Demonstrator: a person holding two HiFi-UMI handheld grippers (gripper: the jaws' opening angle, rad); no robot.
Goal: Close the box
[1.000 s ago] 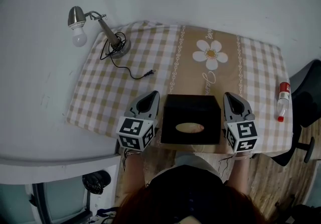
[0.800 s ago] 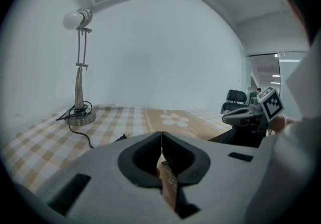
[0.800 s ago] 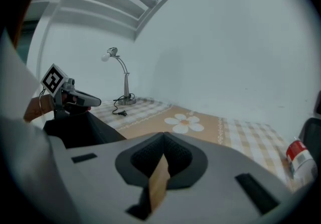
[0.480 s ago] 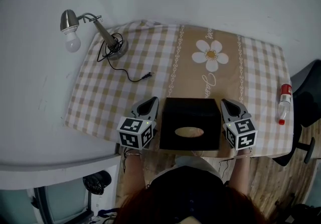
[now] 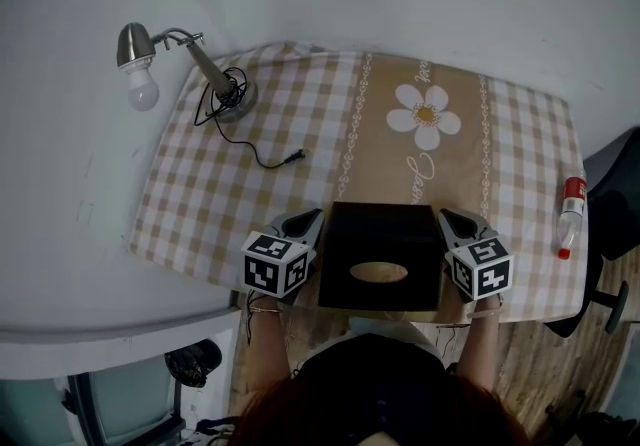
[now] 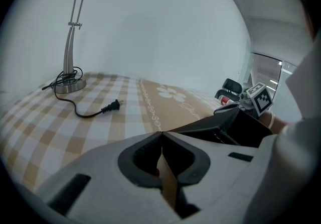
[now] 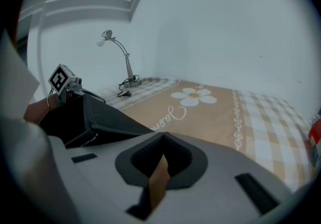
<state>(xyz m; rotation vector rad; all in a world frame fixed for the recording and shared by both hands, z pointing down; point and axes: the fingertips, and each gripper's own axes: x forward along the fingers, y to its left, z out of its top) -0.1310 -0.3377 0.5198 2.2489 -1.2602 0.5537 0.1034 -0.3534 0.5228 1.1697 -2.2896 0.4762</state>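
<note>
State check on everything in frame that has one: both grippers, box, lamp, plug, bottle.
left gripper: jaws shut, nothing held, at the box's left side.
right gripper: jaws shut, nothing held, at the box's right side.
box: oval opening facing up; cannot tell if fully closed.
lamp: standing, bulb unlit.
plug: loose on the tablecloth, unplugged.
bottle: lying on its side.

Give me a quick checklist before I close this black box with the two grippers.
1. Box sits between left gripper and right gripper: ok.
2. Left jaws together, nothing held: ok.
3. Right jaws together, nothing held: ok.
4. Cord apart from box: ok.
5. Bottle well clear of box: ok.
6. Box fully shut: cannot tell.
</note>
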